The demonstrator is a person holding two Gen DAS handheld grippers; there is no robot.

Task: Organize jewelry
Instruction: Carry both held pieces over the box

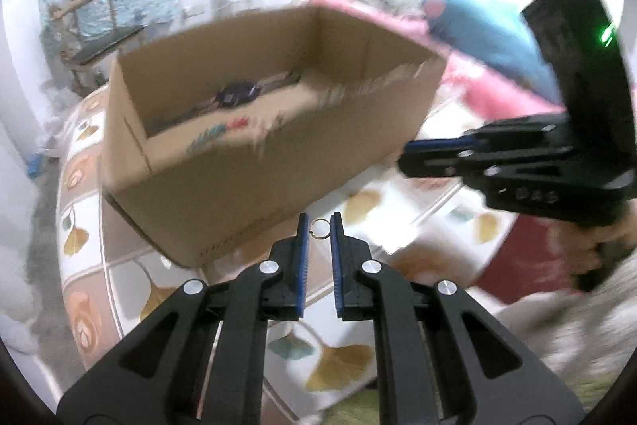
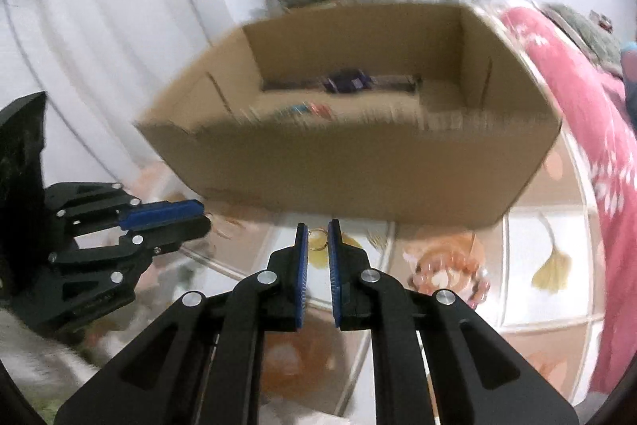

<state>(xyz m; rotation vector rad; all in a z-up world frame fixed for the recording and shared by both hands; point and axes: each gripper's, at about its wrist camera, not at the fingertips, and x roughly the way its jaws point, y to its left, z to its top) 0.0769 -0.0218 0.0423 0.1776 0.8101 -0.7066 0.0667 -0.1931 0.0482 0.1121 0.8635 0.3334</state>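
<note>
A small gold ring [image 1: 319, 228] sat pinched between the tips of my left gripper [image 1: 319, 226], its blue pads narrowed on either side of it, with the loop showing in the slim gap. My right gripper [image 2: 317, 234] held a second gold ring [image 2: 317, 239] the same way, jaws drawn in close around it and the ring caught near the fingertips. Both rings hung above the patterned tablecloth [image 1: 350, 357], just in front of the cardboard box [image 1: 254, 162] and below its near wall.

The box stood open on the cloth, its top edge torn and ragged along the front. Inside it, toward the back, lay a dark purple item [image 1: 235, 93]; I could not tell what it was through the blur. Some coloured print or small pieces [image 1: 217, 135] showed on the box floor nearer the front.

In the left view my right gripper reached in from the right side, level with the box's corner. In the right view my left gripper [image 2: 199, 216] came in from the left, near the box's lower corner. A pink blanket [image 2: 577, 106] lay beside the box on the right.
</note>
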